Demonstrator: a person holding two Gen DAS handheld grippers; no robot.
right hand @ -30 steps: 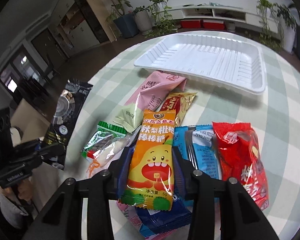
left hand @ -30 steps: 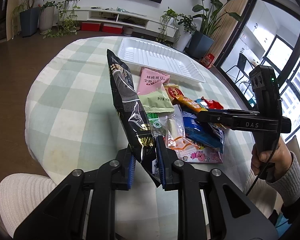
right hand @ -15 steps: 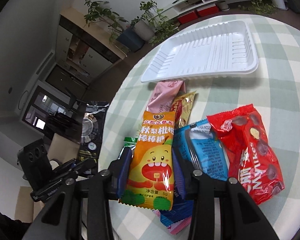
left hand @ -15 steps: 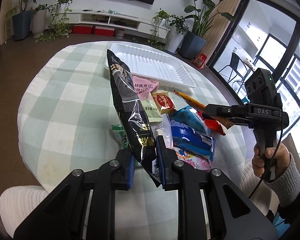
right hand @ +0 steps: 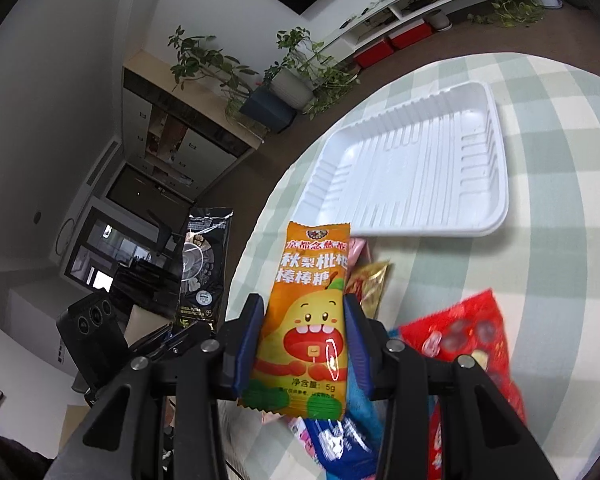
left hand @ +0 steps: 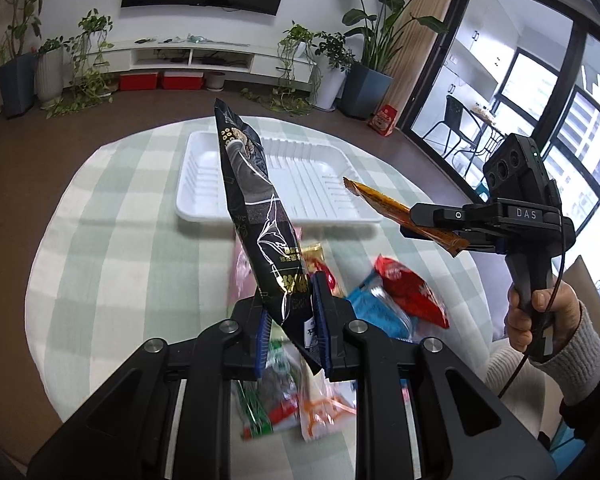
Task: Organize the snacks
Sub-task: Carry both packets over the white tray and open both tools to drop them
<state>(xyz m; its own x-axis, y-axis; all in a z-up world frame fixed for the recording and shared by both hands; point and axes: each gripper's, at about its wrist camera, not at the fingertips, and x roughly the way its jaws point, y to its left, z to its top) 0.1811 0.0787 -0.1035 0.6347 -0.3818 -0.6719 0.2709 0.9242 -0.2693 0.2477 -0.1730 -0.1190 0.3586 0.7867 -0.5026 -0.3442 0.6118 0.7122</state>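
The tray [left hand: 204,184] is set on the table [left hand: 112,248]. A heap of snack packets [left hand: 404,292] is spread just before the tray, on the near side. Two packets [left hand: 256,216] are held up above that heap.

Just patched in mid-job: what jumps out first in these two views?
Each hand has a snack lifted off the table: the left gripper has its jaws shut on a tall black packet, the right gripper on an orange pear-face packet. Beyond them lies a white tray, with loose snacks piled in front.
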